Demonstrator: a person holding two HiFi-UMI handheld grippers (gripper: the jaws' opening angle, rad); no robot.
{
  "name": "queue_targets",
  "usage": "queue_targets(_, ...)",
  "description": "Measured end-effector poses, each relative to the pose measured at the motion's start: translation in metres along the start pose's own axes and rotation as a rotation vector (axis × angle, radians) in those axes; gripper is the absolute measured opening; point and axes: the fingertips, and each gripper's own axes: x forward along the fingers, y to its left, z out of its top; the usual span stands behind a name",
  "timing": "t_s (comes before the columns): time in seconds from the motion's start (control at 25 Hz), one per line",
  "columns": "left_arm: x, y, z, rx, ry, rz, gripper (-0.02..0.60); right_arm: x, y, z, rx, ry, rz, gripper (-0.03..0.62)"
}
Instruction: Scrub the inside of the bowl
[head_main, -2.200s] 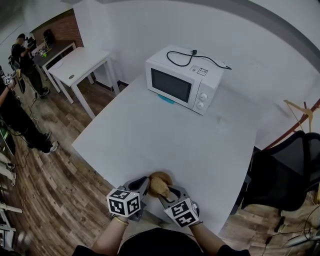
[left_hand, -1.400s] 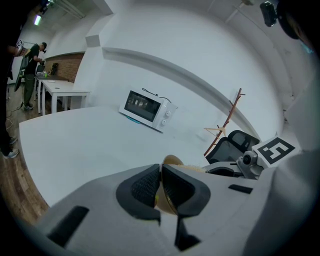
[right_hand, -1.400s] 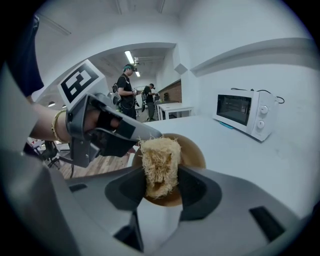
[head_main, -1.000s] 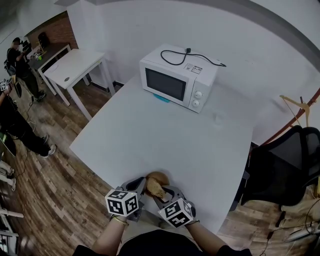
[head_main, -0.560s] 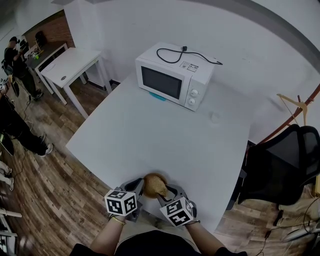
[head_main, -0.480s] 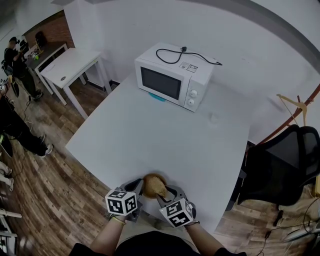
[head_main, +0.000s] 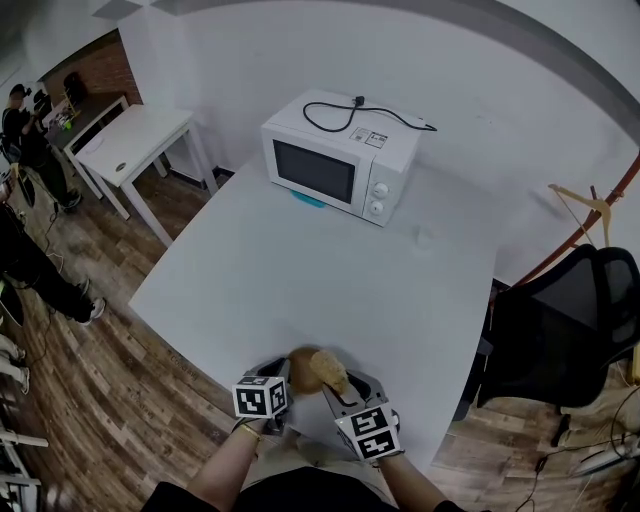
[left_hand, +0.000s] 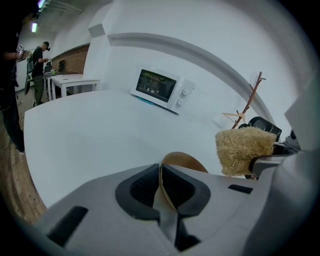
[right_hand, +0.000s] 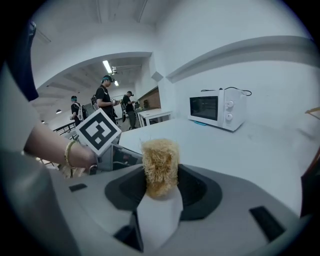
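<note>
The left gripper is almost fully closed on the thin rim of the brown bowl, at the near edge of the white table. I cannot tell if the bowl rests on the table. The bowl looks light and stiff, perhaps wood, so this rim grip should be enough, but hard pressing could turn it in the pads. The right gripper is clamped on a straw-coloured fibre scrubber, soft and springy, which stands just beside the bowl, above its rim. Nothing stands in the way. Farther, well apart, sits a white microwave with a black cable on top. A black chair is at the right.
</note>
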Motion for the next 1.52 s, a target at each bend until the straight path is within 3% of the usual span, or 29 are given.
queue_targets(0.2, 0.004, -0.001, -0.002, 0.038, -0.001, -0.012, 0.045, -0.011, -0.002, 0.001, 0.038, -0.035, -0.03, 0.179)
queue_targets(0.28, 0.003, -0.003, -0.001, 0.053, -0.014, -0.02, 0.137, -0.018, -0.005, 0.0, 0.06, -0.053, -0.045, 0.179)
queue_targets(0.56, -0.032, -0.014, 0.012, 0.149, -0.092, -0.036, 0.15, -0.045, 0.003, 0.005, 0.081, -0.137, -0.1, 0.179)
queue_targets(0.76, -0.079, -0.032, 0.014, 0.198, -0.166, -0.071, 0.107, -0.062, 0.035, 0.007, 0.081, -0.177, -0.122, 0.179)
queue_targets(1.08, -0.153, -0.046, -0.007, 0.194, -0.232, -0.112, 0.021, -0.096, 0.089, 0.001, 0.095, -0.241, -0.157, 0.179)
queue_targets(1.52, -0.225, -0.057, -0.048, 0.247, -0.268, -0.158, 0.018, -0.142, 0.147, -0.015, 0.073, -0.281, -0.153, 0.178)
